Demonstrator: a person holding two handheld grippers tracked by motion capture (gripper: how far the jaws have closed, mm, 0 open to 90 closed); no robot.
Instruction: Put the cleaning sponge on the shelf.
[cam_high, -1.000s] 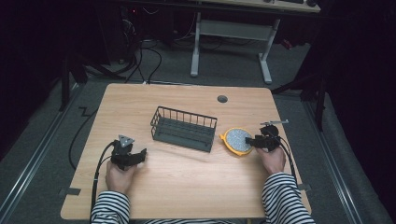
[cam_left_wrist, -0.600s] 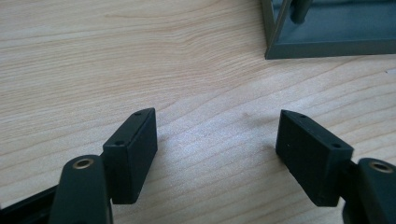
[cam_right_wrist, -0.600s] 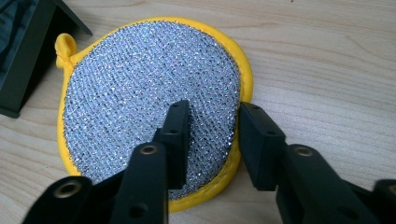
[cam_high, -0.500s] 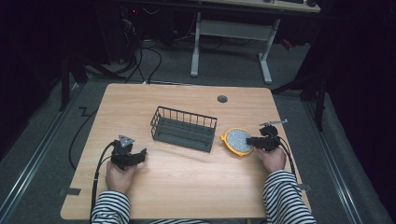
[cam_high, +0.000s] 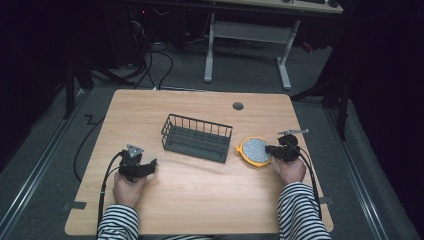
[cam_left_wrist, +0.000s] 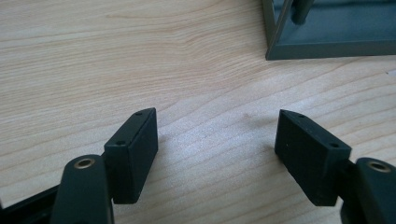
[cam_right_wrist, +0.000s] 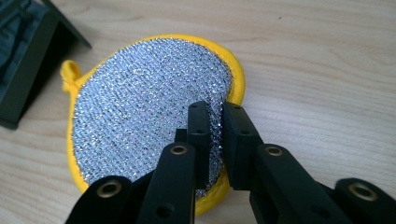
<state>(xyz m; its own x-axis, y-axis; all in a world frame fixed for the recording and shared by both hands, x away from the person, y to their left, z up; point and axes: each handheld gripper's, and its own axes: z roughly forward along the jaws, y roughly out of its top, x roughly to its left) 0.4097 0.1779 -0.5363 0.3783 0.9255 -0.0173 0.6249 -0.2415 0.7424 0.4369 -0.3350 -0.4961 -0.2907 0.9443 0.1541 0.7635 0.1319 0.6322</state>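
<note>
The left gripper (cam_high: 150, 165) rests on the table (cam_high: 200, 200), jaws wide apart and empty, the wire basket (cam_high: 196, 137) ahead to its right. The right gripper (cam_right_wrist: 215, 119) pinches the scouring pad's (cam_right_wrist: 140, 116) near edge (jaws narrow); lifting it toward the basket seems next.

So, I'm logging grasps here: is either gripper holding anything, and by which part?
The right gripper is pinched shut on the round scouring pad, gripping it by its near edge. The left gripper is open over bare table, holding nothing.
</note>
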